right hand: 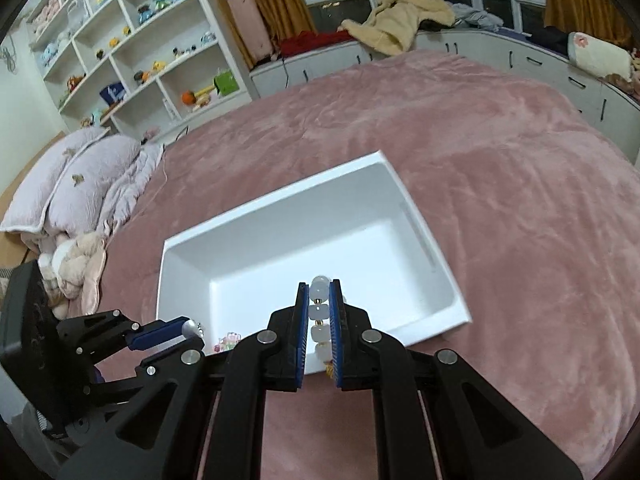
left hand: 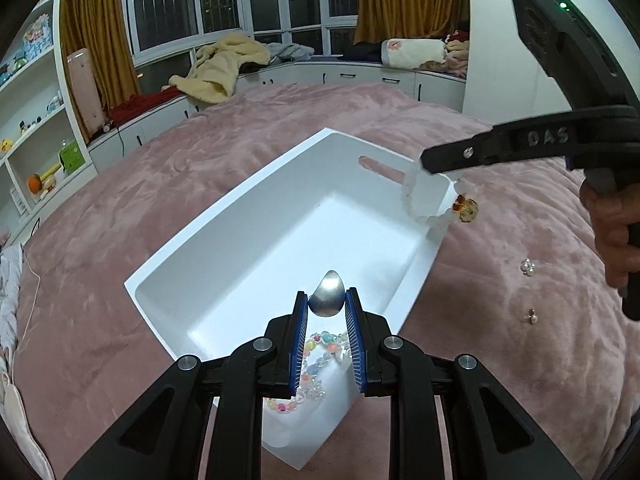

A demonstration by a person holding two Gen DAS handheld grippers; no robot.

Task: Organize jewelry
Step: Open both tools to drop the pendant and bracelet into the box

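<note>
White tray (left hand: 224, 256) sits open on the pink bed. A colourful bead bracelet (left hand: 316, 364) hangs over its near end beneath a silver teardrop piece (left hand: 328, 294). A frosted white bracelet (left hand: 424, 204), amber charm dangling, hangs above the far corner. Two small earrings (left hand: 527, 267), probably pearl, lie beside the tray.

The letters "DAS" are showing in raised black relief on the side of the right tool (left hand: 420, 160), as the left wrist view is catching it. The rest, such as the boxes on the shelf (right hand: 132, 40), is showing no lettering clear enough to read.
</note>
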